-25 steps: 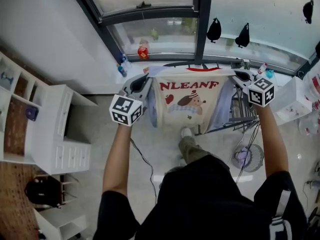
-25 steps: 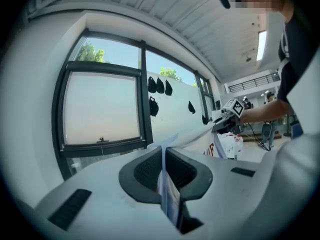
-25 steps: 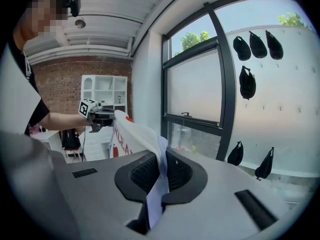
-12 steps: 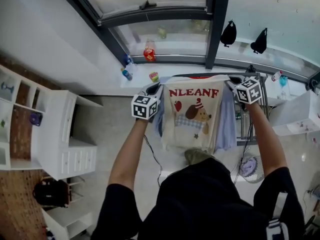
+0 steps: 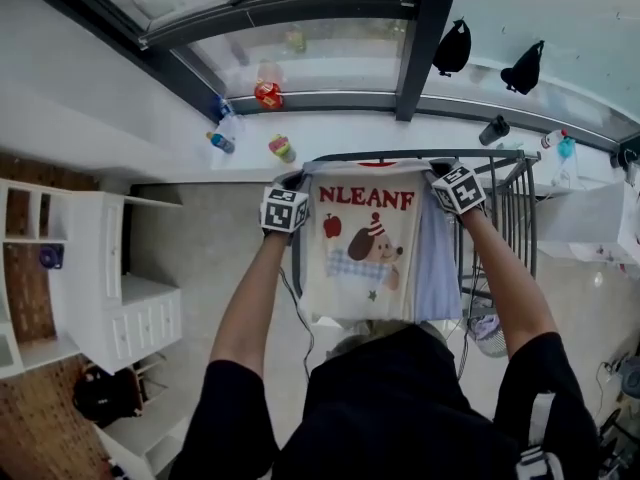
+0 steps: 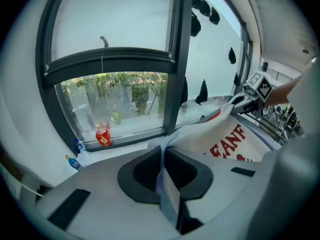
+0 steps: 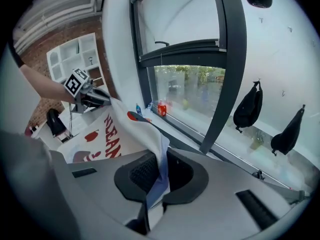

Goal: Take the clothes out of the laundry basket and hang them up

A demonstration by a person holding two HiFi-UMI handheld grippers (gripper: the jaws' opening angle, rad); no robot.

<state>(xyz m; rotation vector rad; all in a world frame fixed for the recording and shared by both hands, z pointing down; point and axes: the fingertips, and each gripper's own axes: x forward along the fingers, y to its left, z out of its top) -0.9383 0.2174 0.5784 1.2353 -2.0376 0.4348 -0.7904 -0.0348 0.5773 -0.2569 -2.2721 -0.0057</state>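
A cream T-shirt with red letters and a dog picture hangs stretched between my two grippers. Light blue fabric shows along its right side. My left gripper is shut on the shirt's left shoulder, and the cloth runs pinched between its pads. My right gripper is shut on the right shoulder, with a fold of cloth caught between its jaws. The shirt's top edge lies along the top rail of a dark metal drying rack. Each gripper view shows the other gripper across the shirt. No laundry basket is in view.
A big dark-framed window rises behind the rack. Its sill holds a red bottle and a blue bottle. Black bags hang on the wall. A white shelf unit stands at left, a small fan on the floor.
Both grippers have come down and forward with the shirt stretched between them, bringing its top edge to the rack's top rail. Both stay shut on the shoulders.
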